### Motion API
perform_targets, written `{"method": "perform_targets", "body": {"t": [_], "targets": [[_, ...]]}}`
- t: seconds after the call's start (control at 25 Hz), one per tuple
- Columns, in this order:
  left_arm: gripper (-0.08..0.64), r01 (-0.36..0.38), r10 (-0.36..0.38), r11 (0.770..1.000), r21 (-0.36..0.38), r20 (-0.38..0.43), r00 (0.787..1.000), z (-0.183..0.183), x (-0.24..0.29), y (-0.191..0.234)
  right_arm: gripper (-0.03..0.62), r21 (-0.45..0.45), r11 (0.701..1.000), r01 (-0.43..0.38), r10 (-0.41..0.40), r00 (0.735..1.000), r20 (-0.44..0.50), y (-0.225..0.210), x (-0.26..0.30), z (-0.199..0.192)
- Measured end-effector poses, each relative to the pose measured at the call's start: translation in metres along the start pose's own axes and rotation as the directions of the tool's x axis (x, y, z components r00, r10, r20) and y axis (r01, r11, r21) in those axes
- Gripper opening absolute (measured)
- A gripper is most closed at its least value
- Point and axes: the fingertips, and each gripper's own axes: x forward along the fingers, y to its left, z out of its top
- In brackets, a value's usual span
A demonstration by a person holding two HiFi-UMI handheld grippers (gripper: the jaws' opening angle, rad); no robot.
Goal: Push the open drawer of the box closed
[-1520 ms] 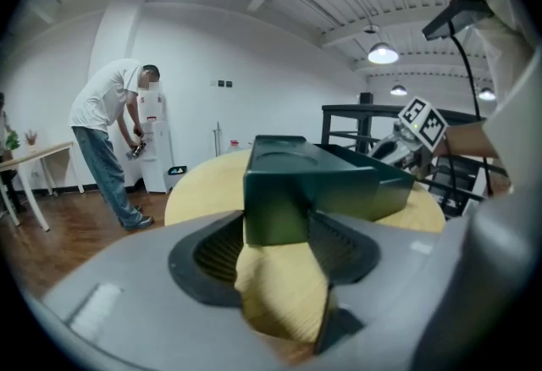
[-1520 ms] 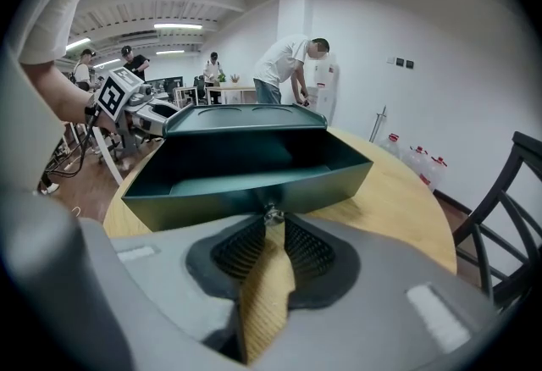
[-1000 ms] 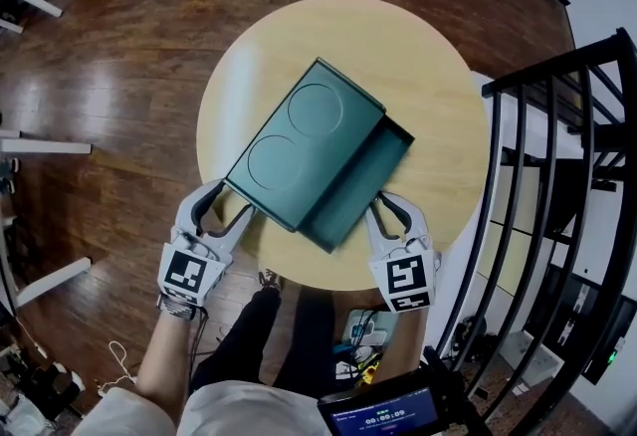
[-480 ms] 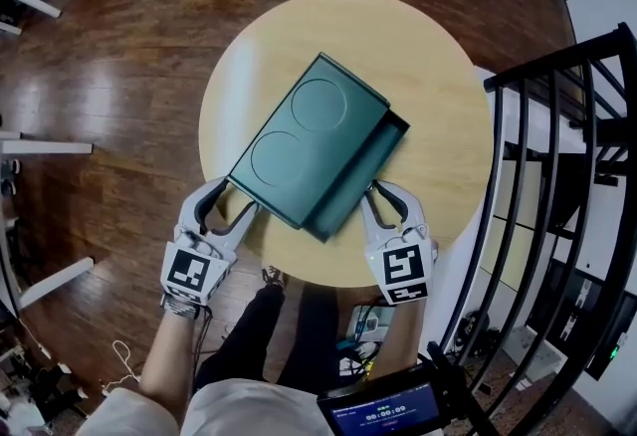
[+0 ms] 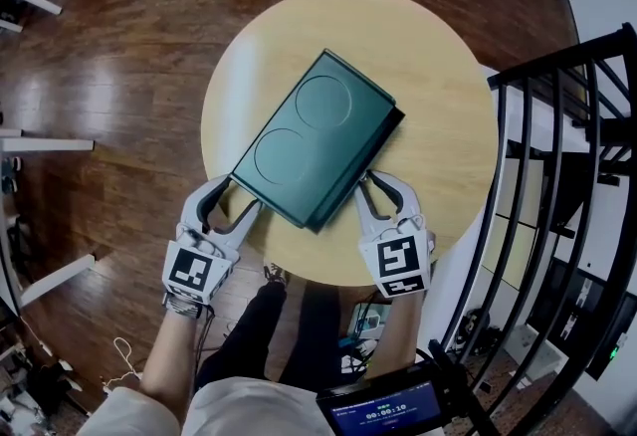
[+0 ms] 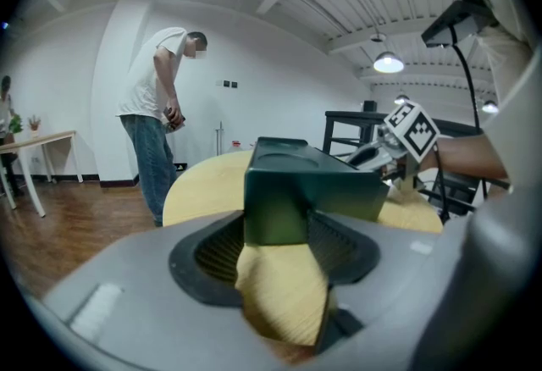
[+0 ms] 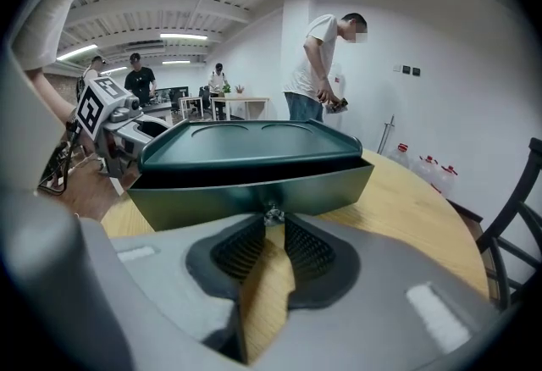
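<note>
Left gripper (image 5: 239, 193) clamps one box (image 5: 318, 135) corner | right gripper (image 7: 271, 221) pinches one drawer (image 7: 254, 196) knob (image 7: 272, 213) | one table (image 5: 438, 125)

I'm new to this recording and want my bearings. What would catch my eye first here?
A dark green box lies slantwise in the middle of the round wooden table, its drawer nearly shut. The left gripper grips the box's near corner, and the right gripper has its jaws shut on the drawer's small knob.
</note>
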Motion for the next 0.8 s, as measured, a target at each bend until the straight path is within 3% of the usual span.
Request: {"method": "perform_targets", "body": {"t": [0.8], "targets": [[0.244,-0.006,0.006,1.0,-0.027,-0.001,1.0,0.004,-0.001,-0.001,0.077,-0.006,0.999,-0.04,0.04,0.999,0.037,0.006,0.013,0.017]]}}
